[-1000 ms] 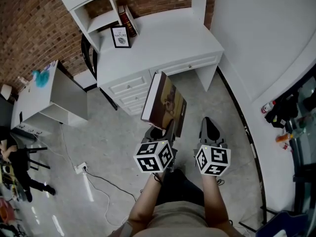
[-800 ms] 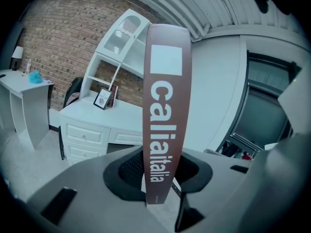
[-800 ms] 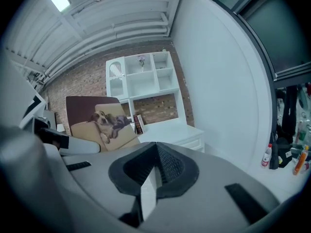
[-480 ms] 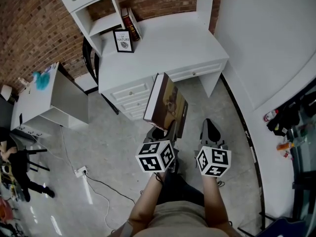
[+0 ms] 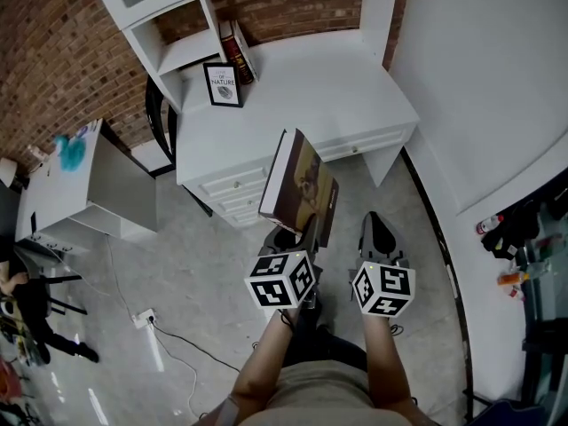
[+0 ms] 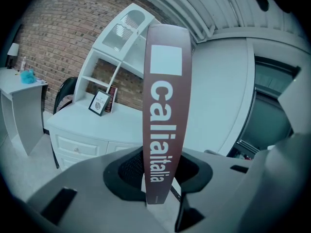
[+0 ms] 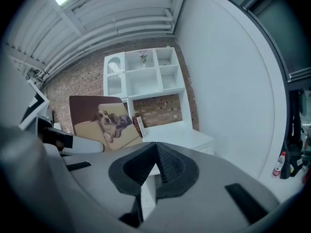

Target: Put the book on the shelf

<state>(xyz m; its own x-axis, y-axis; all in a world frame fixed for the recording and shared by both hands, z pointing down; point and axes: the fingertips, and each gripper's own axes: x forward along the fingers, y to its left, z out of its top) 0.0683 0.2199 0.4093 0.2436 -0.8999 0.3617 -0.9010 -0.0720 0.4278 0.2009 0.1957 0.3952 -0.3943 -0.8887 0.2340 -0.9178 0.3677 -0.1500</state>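
One big brick wall (image 5: 53,51) across the back, pale grey floor (image 5: 204,264) underfoot. Next down in size, white desk (image 5: 328,87) pushed against that brick, drawers facing this way. White shelf unit (image 5: 188,50) standing on the desk's left end, open compartments stacked up. Off to the left, well apart from the desk, low white side table (image 5: 62,185); between the two, black chair (image 5: 153,105) close against the desk's left side. Now the star of the show: big brown book (image 5: 302,189), up in the air over the floor just short of the drawers, standing upright, spine toward the person, dog picture on the cover facing right. Clamped at its bottom edge by the left gripper (image 5: 295,235), pads pressed on either side of the spine, firm hold. Just beside it on the right, right gripper (image 7: 156,147), carrying nothing, pads pinched together at the tips. Smaller stuff on the desk: black-framed picture (image 5: 223,84) propped upright near the shelf unit, and right behind it a couple of slim books (image 5: 237,50) leaning against that unit.
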